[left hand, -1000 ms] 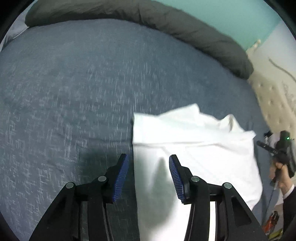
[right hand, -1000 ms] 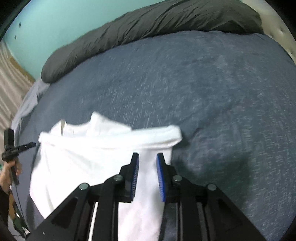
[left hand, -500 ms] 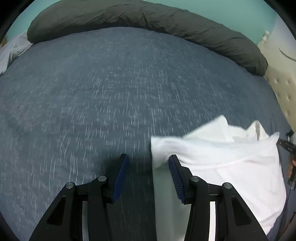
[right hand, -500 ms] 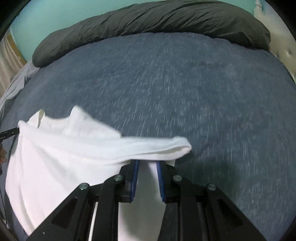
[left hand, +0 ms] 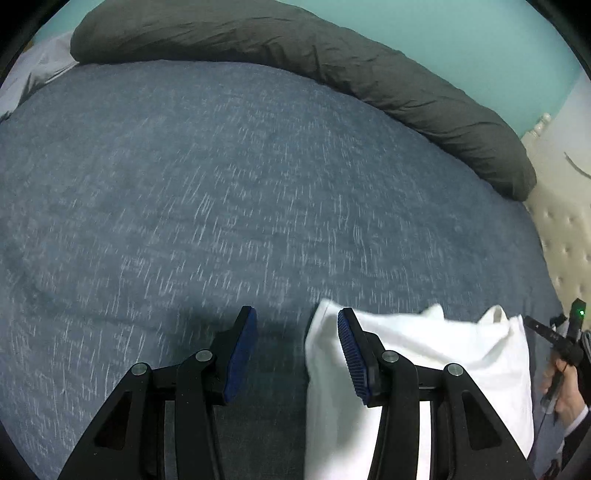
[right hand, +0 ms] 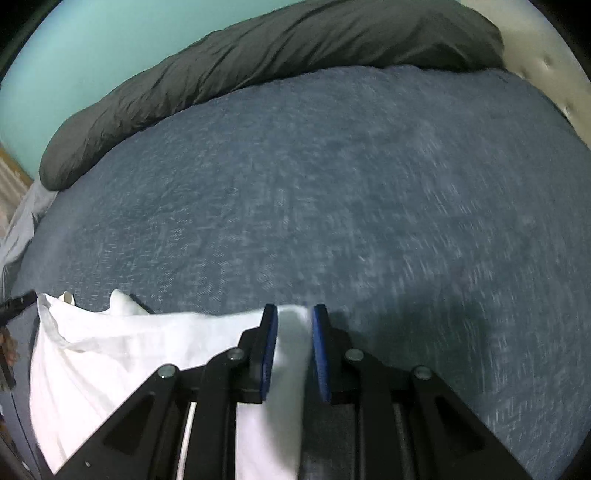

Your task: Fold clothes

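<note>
**A bedroom in a home**

A bed [left hand: 221, 177] under a blue-grey cover fills both frames; a dark grey duvet [left hand: 332, 62] lies rolled along its far edge; a teal wall [left hand: 461, 33] rises behind; a cream tufted headboard [left hand: 565, 236] stands at right.

The left gripper [left hand: 297, 350] hangs wide open over the blue bed [left hand: 221, 203]. The white garment [left hand: 443, 369] lies at five o'clock, its edge behind the right finger. A dark duvet [left hand: 332, 62] runs from twelve to two o'clock.
</note>
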A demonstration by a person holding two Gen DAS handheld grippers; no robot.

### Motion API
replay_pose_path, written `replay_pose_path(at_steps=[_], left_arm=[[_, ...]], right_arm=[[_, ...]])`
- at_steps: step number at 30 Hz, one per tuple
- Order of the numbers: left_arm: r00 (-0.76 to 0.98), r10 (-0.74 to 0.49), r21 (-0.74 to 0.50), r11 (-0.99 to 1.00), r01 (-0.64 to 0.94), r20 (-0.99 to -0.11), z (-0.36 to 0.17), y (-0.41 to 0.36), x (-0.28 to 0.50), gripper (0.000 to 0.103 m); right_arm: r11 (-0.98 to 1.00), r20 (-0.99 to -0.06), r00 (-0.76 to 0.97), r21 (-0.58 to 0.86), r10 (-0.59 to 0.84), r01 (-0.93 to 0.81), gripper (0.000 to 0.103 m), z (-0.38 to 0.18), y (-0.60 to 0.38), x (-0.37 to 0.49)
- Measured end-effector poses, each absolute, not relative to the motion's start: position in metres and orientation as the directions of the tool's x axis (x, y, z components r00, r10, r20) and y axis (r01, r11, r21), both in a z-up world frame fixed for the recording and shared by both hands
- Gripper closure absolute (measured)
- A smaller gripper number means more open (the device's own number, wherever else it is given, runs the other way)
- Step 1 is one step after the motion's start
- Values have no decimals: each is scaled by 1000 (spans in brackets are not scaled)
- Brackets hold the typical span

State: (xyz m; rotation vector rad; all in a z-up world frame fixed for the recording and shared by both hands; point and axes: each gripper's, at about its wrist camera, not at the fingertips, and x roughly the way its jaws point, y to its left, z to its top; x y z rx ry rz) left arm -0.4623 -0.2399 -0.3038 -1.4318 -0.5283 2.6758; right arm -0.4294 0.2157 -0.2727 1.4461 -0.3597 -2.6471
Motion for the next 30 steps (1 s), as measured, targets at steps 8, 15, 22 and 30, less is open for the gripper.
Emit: replay_pose_path(at_steps=[8, 15, 22, 30], left_arm=[[-562, 304, -410, -910, 69, -769, -320, -243, -460, 53], [-574, 347, -456, -888, 53, -742, -332, -231, -470, 53], [-576, 361, -459, -888, 27, -733, -330, -226, -468, 95], [-638, 344, -461, -887, 20, -689, -301, -231, -455, 99]], right_arm=[[-948, -804, -540, 317, -249, -36, 65, -275, 232, -422], [-951, -794, -552, 310, -254, -9, 63, -281, 225, -432], [-961, -775, -579, 271, -253, 56, 99, -277, 217, -428], [-968, -700, -677, 236, -228, 82, 101, -245, 220, -417]])
